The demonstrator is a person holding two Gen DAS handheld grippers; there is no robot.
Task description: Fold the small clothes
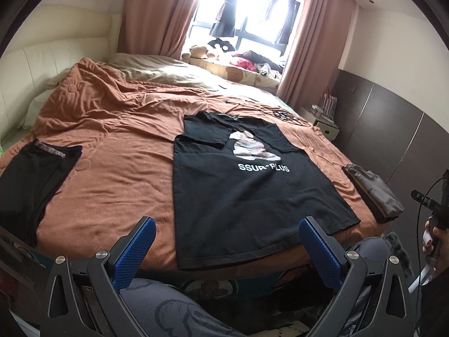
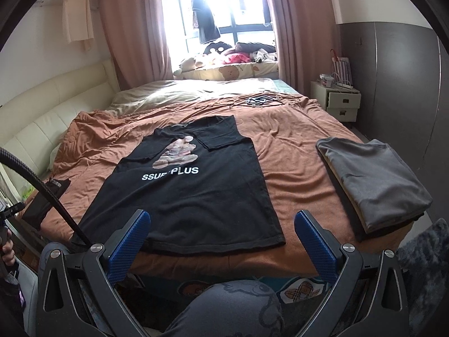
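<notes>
Rumpled rust-brown bedspread (image 2: 294, 146), cream padded headboard (image 2: 42, 118), pink curtains (image 2: 132, 28), plush toys (image 2: 196, 60) on the windowsill, white nightstand (image 2: 341, 102), tangled cable (image 2: 261, 99) on the bed

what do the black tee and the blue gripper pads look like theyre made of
Black tee: looks like soft matte cotton knit, lying limp with stitched hems and a printed graphic; exact fibre unclear.
Blue pads: probably moulded rubber or plastic, judging by the fine ribbed grip texture and slight sheen.

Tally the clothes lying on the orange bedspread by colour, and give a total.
Black, spread flat: 2, the printed T-shirt in the middle and a black garment at the left edge.
Grey, folded: 1, the grey top capping the folded pile at the right edge; layers beneath not counted.
Total: 3
</notes>
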